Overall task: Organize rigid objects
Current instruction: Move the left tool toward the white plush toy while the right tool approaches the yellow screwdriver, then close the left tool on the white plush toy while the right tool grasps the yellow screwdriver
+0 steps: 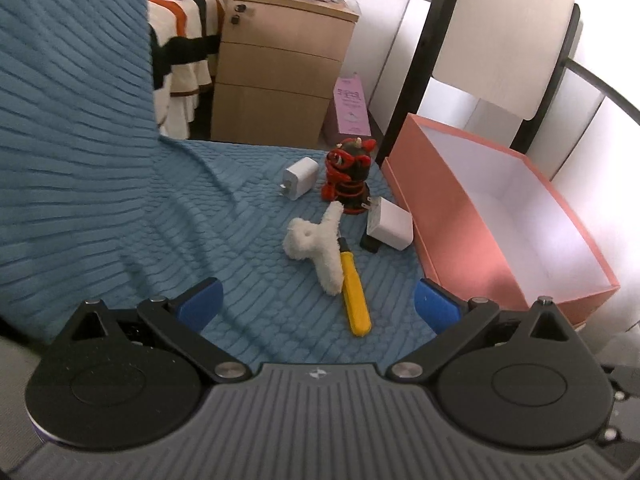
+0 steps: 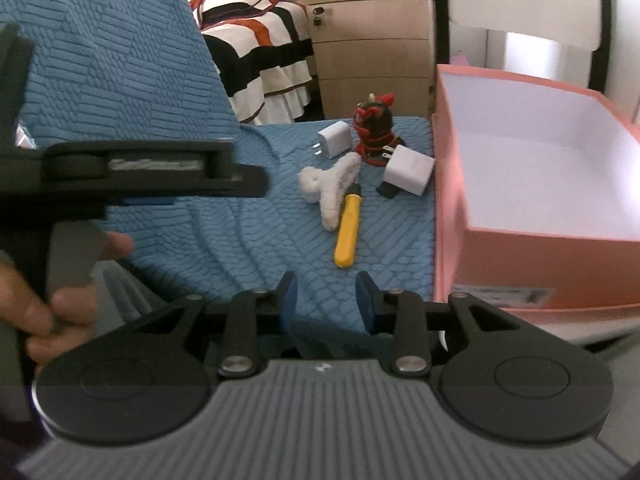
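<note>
Nothing packed yet: pink box (image 1: 472, 240) empty, ahead-right of left gripper (image 1: 318, 300), spread wide; right gripper (image 2: 326, 294) narrowly parted, empty. Yellow-handled tool (image 1: 354, 294) dead ahead, touching fluffy clip (image 1: 316, 246); probably first grab

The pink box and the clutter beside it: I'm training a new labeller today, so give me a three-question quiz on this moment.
1. True or false: the pink box holds nothing.
2. Which thing touches the yellow tool? A) figurine B) fluffy clip C) far charger
3. Fill in: the left gripper and right gripper are both ____.

Key: 1 true; 2 B; 3 open.
</note>
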{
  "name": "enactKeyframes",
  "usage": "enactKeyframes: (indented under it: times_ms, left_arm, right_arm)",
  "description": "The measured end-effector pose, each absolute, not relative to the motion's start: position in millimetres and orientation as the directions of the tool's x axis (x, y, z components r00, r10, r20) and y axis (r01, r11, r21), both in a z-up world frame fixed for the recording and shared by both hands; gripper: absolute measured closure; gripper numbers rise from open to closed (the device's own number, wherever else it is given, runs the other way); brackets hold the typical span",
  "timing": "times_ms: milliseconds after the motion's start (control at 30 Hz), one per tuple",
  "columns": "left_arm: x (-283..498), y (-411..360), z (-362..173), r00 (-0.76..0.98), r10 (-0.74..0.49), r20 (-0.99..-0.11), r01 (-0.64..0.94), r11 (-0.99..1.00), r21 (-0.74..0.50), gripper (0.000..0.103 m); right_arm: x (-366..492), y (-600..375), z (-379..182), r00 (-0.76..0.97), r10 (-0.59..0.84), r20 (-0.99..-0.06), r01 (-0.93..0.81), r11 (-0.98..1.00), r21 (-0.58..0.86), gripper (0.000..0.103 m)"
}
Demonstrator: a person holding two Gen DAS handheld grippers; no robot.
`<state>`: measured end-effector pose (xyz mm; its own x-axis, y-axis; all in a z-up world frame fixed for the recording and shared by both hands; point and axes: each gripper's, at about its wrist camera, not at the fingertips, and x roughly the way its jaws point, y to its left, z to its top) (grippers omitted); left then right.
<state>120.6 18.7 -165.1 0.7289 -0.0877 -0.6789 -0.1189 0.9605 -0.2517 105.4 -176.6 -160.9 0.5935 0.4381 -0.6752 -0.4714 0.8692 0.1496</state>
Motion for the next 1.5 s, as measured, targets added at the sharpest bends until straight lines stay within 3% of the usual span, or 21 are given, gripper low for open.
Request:
enactKeyframes:
  times_ms: [533,667,733,967,1133,1433,1500]
  left_arm:
    - [206,35,-233,0.703,-0.139,-0.698,-0.067,0.963,-0.26,0.002]
    - [221,43,-245,0.7,-0.138,-0.701,-0.072,0.962,-0.262,0.009]
    - [228,46,-251,0.694,-0.142,-0.706,-0.071,0.962,-0.263,0.018]
    - [241,41,-261,0.706,-0.202,-0.679,0.01,0.961,-0.276,0.025]
    - [247,37,-267,0.697,-0.221,-0.682,0.03,0.959,-0.281,0.038]
    - [249,37,-271,0.705,-0.228,-0.672,0.044,0.959,-0.28,0.041]
    - [249,36,-269,0.699,-0.232,-0.677,0.049,0.959,-0.279,0.042]
  right_arm:
    - [166,-145,-203,0.602,0.453,-0.657,-0.5,0.856,0.132,0.067]
    - [179,-141,-213,0.601,0.437,-0.67,-0.488,0.864,0.125,0.067]
    - [185,-142,-218,0.602,0.421,-0.679,-0.471,0.873,0.123,0.067]
    - [196,-133,-228,0.589,0.386,-0.71,-0.447,0.888,0.111,0.07]
    - [207,-132,-235,0.581,0.384,-0.718,-0.427,0.895,0.133,0.073]
    - [216,-132,-244,0.57,0.395,-0.72,-0.42,0.894,0.158,0.074]
    - [214,-131,-244,0.57,0.399,-0.718,-0.43,0.89,0.153,0.081]
